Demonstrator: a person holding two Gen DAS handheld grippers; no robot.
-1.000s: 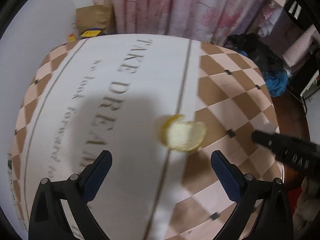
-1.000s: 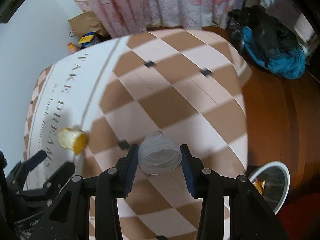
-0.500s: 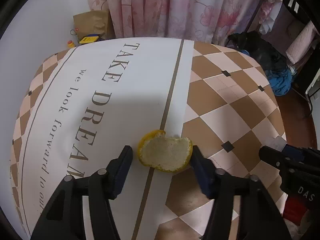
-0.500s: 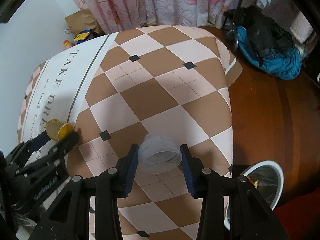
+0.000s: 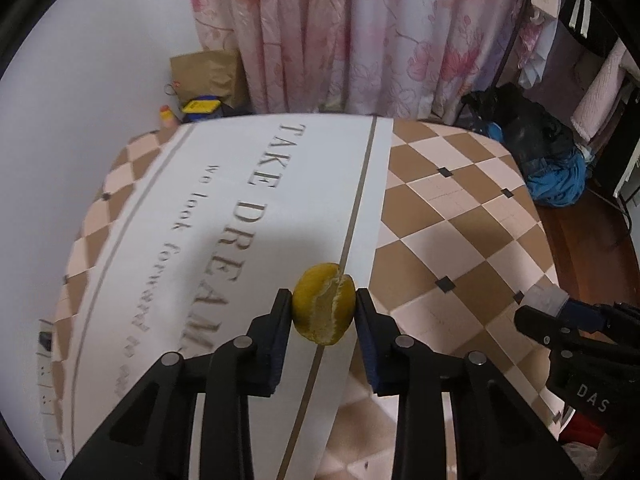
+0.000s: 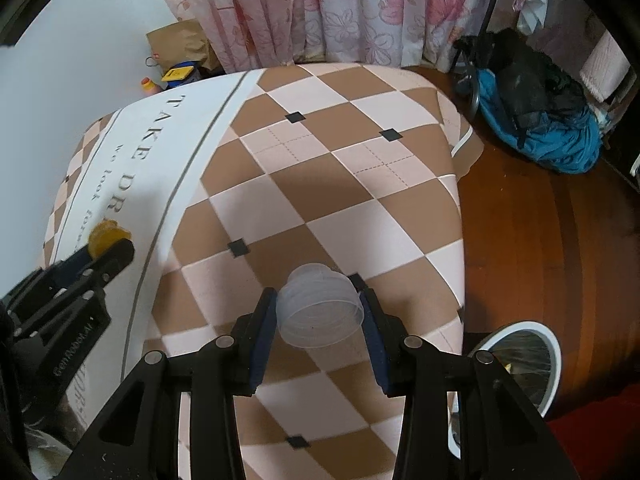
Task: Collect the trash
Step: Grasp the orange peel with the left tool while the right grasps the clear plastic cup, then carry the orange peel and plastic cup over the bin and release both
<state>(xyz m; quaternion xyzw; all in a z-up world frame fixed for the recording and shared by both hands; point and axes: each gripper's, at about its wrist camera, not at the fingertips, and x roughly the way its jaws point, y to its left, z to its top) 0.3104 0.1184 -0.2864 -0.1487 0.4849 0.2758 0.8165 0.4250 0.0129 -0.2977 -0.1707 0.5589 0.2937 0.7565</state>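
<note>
Yellow peel (image 5: 323,314) now pinched in left gripper (image 5: 323,312) jaws — formerly wide — clear cup (image 6: 320,312) still clamped in right gripper (image 6: 320,316).

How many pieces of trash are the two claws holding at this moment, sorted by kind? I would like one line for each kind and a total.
Yellow fruit peel: 1, squeezed in the left claw
Clear plastic cup: 1, squeezed in the right claw
Total: 2
</note>
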